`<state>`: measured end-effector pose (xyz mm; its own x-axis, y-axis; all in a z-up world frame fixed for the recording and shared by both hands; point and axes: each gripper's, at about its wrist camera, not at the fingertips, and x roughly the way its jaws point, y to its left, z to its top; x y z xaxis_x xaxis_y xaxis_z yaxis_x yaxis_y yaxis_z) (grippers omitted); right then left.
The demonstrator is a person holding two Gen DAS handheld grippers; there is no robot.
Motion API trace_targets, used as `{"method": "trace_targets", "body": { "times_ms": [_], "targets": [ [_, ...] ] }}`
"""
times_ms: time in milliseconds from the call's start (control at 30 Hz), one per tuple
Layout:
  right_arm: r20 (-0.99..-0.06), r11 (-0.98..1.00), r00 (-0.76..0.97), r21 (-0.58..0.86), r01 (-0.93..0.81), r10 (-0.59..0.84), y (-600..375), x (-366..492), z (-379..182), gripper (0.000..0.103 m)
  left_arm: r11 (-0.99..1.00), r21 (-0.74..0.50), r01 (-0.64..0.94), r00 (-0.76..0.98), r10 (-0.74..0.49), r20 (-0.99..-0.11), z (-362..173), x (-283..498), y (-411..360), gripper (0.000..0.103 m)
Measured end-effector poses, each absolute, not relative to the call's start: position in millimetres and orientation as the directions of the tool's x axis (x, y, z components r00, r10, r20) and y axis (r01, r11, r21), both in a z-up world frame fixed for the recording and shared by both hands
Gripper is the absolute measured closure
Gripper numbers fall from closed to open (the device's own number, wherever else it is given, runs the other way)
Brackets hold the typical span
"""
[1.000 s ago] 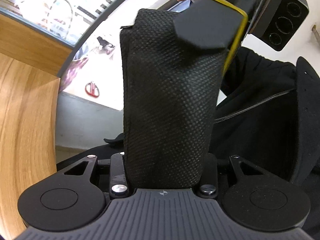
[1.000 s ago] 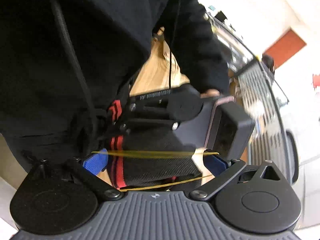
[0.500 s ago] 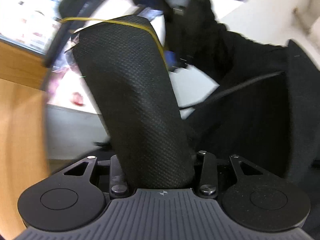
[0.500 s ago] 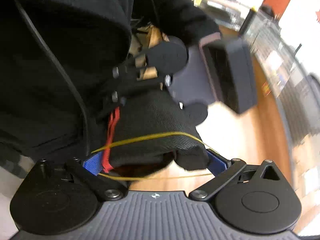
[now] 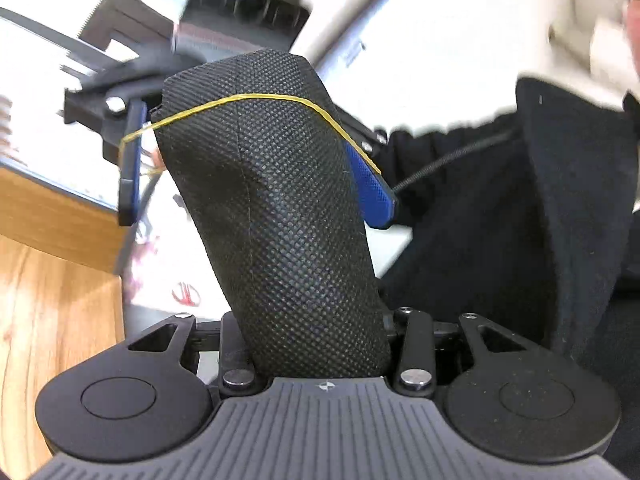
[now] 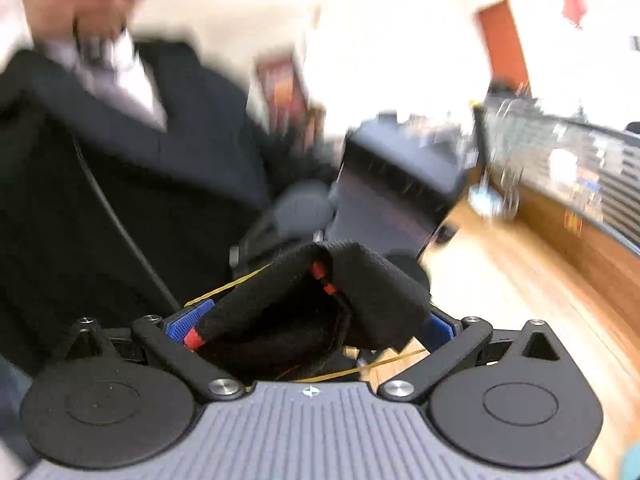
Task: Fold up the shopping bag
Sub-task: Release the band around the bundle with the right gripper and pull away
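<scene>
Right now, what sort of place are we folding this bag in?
Probably a shop, though the view is blurred: a long glass-fronted display counter with wooden base, light wooden plank floor, and an orange-red door.

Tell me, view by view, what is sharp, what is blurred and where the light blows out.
Left wrist view: the folded black bag and the yellow rubber band are sharp; everything behind them is streaked with motion blur and the window area is washed out white. Right wrist view: the bag's end is fairly sharp, the person's coat and the wooden floor are smeared, and the upper background is overexposed.
</scene>
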<state>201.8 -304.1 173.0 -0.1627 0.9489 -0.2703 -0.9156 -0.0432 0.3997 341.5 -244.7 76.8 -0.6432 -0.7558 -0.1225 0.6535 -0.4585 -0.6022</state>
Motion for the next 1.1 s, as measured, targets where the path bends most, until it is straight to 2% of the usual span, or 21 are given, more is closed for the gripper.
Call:
{"method": "trace_targets", "body": {
  "times_ms": [67,133,233,267,367,467,533,600,733,833,933,1033,1100],
  "targets": [
    [-0.135,-0.068,-0.157,0.506,-0.860,0.978,-310,216,153,0.000,-0.445,-0.618,0.648,-0.617,-0.782,-0.085,83,341,-216,0.061],
    [-0.048,-0.114,-0.175,0.589,-0.800,0.983,-316,226,139,0.000,-0.434,-0.607,0.666,-0.593,-0.801,-0.078,84,341,-178,0.061],
    [-0.060,-0.129,-0.224,0.663,-0.737,0.973,-311,242,130,0.000,-0.413,-0.590,0.693,-0.551,-0.832,-0.064,87,340,-151,0.060],
    [-0.099,-0.116,-0.241,0.665,-0.737,0.965,-307,246,134,0.000,-0.405,-0.579,0.708,-0.538,-0.840,-0.071,90,339,-152,0.060],
    [-0.325,-0.043,-0.284,0.586,-0.809,0.902,-293,250,172,0.001,-0.395,-0.517,0.760,-0.499,-0.863,-0.075,89,336,-158,0.060],
    [-0.532,-0.024,-0.363,0.540,-0.842,0.765,-266,260,209,0.001,-0.400,-0.444,0.802,-0.459,-0.888,-0.028,116,377,-125,0.060],
    [-0.612,-0.026,-0.382,0.508,-0.861,0.692,-251,263,230,0.001,-0.384,-0.402,0.831,-0.416,-0.909,0.008,136,412,-99,0.060],
    [-0.687,-0.021,-0.393,0.482,-0.876,0.612,-237,269,252,0.001,-0.368,-0.362,0.856,-0.381,-0.924,0.036,142,402,-103,0.060],
    [-0.774,-0.019,-0.390,0.440,-0.898,0.499,-223,276,283,0.001,-0.348,-0.260,0.901,-0.342,-0.937,0.068,148,383,-98,0.060],
    [-0.869,-0.068,-0.357,0.356,-0.932,0.344,-204,269,313,0.001,-0.356,-0.215,0.910,-0.335,-0.934,0.129,153,362,-90,0.060],
    [-0.908,-0.092,-0.332,0.319,-0.943,0.257,-184,261,333,0.001,-0.356,-0.181,0.917,-0.322,-0.927,0.194,159,351,-85,0.060],
    [-0.895,-0.084,-0.353,0.344,-0.935,0.273,-166,260,349,0.001,-0.371,-0.197,0.907,-0.305,-0.904,0.299,191,334,-87,0.060],
    [-0.853,-0.050,-0.365,0.374,-0.926,0.374,-168,269,354,0.000,-0.366,-0.218,0.905,-0.287,-0.902,0.321,191,342,-78,0.060]
  ]
}}
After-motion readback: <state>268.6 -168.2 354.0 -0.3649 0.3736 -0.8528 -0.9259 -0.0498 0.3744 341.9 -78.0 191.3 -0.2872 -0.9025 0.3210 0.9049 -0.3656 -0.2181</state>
